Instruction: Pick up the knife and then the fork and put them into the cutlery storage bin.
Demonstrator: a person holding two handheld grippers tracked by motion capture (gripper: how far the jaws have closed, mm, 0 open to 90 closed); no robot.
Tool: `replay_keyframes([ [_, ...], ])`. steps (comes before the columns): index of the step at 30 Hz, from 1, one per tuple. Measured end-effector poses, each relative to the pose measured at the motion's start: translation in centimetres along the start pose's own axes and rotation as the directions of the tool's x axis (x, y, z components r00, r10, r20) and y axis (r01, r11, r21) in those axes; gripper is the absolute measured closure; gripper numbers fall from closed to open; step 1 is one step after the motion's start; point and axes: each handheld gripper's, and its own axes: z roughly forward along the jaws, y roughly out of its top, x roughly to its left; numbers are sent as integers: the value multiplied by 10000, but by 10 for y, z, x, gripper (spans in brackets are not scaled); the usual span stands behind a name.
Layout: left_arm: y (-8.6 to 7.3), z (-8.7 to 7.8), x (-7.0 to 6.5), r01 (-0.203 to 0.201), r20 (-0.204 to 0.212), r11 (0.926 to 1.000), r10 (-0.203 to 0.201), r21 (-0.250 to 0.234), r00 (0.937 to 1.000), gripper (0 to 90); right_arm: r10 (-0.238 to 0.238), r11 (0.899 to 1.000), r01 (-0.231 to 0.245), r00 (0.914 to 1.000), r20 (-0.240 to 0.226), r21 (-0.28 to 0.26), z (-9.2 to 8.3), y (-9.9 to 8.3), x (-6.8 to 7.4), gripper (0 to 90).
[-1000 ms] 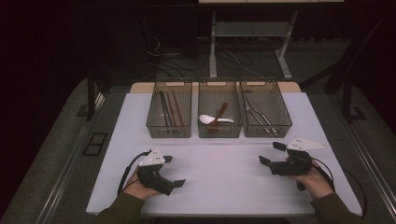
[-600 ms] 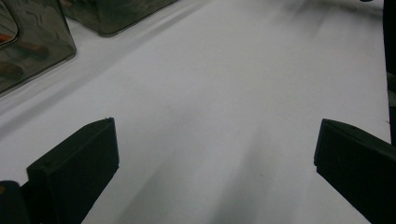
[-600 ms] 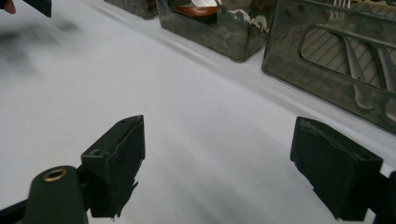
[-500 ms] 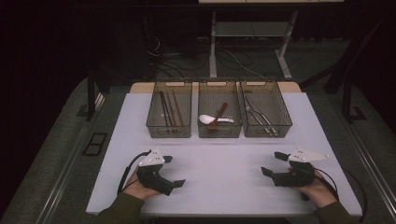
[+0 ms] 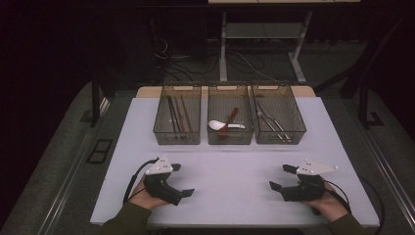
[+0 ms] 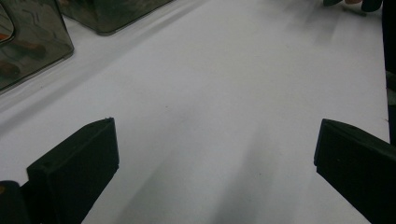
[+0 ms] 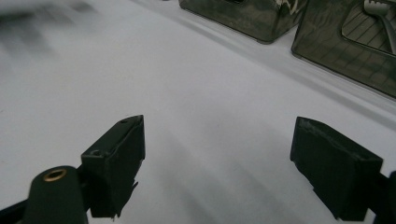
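Observation:
My left gripper (image 5: 182,179) rests low on the white table (image 5: 230,166) near its front left, held by a hand, jaws wide apart and pointing right. In the left gripper view the left gripper (image 6: 215,154) is open with bare table between its jaws. My right gripper (image 5: 281,177) sits at the front right, pointing left, also open. The right gripper view shows the right gripper (image 7: 217,154) with its jaws spread and nothing between them.
Three dark mesh baskets stand in a row at the back. The left basket (image 5: 159,128) holds chopsticks, the middle basket (image 5: 212,101) a white spoon (image 5: 215,125) and a red one, the right basket (image 5: 297,122) metal cutlery. Cables trail from both grippers.
My right gripper has drawn back toward the front edge and a little to the right. The left gripper has stayed where it was.

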Motion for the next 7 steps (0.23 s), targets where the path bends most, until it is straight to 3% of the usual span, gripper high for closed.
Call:
replay_keyframes([
  [7,0,1,0,-33,21,9999,33,108,10000,0,-27,10000,27,10000,16,-39,0,1,0,181],
])
